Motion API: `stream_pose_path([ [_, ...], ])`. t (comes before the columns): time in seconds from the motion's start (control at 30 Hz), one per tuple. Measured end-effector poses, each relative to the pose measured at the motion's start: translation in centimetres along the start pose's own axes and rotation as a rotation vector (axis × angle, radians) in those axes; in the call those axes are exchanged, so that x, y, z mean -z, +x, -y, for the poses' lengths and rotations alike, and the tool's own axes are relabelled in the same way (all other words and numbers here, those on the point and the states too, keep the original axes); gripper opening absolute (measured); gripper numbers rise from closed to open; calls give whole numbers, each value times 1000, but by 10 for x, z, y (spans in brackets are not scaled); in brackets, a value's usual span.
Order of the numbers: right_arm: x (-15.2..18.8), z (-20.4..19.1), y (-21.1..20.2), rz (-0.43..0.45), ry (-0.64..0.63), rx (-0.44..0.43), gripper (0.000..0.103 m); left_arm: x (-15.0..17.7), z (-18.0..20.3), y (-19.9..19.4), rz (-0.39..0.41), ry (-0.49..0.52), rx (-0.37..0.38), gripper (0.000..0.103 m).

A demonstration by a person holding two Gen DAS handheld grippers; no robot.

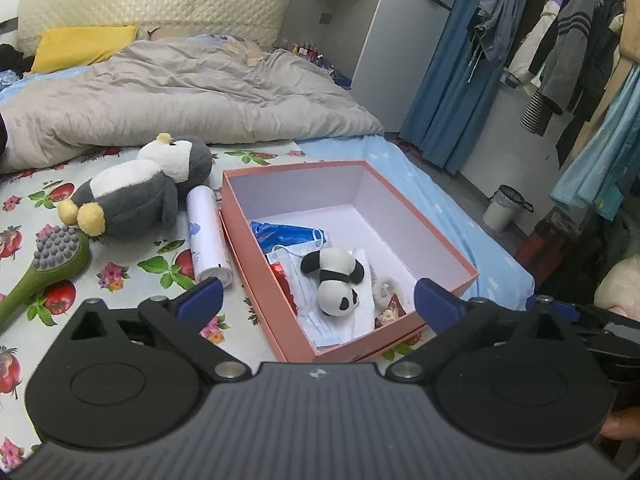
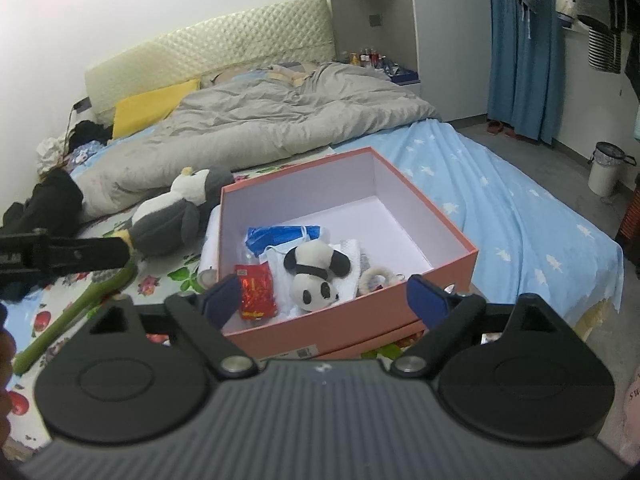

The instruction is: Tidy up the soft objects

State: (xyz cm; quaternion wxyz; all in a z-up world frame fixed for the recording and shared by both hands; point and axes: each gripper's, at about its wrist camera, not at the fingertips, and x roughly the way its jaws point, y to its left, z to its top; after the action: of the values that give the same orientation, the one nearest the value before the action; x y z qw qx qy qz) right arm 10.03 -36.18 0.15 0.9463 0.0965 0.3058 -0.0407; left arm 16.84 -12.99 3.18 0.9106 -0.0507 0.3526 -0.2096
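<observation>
A pink box (image 1: 448, 252) (image 2: 448, 236) stands open on the bed. In it lie a small panda plush (image 1: 336, 280) (image 2: 314, 276), a blue packet (image 1: 280, 232) (image 2: 276, 236), a red packet (image 2: 254, 290) and white masks. A grey and white penguin plush (image 1: 140, 188) (image 2: 172, 216) lies on the floral sheet left of the box. My left gripper (image 1: 318, 296) is open and empty, just short of the box's near wall. My right gripper (image 2: 320, 298) is open and empty above the box's near edge.
A white spray can (image 1: 208, 236) lies between the penguin and the box. A green massage brush (image 1: 44, 272) (image 2: 76, 304) lies at the left. A grey duvet (image 1: 180, 92) covers the far bed. Clothes hang at the right; a white bin (image 1: 504, 208) stands on the floor.
</observation>
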Motion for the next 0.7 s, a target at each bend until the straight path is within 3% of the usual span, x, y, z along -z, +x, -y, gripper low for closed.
stream_pose_path([
  [0.17,1,3,2,-7,-1,18,91,-2,2,1,-5,4,-9,103],
  [0.33,2,4,0,-5,3,16,91,-2,11,3,-15,63,-72,103],
  [0.7,2,2,-1,-8,-4,9,91,2,7,5,-36,38,-59,103],
])
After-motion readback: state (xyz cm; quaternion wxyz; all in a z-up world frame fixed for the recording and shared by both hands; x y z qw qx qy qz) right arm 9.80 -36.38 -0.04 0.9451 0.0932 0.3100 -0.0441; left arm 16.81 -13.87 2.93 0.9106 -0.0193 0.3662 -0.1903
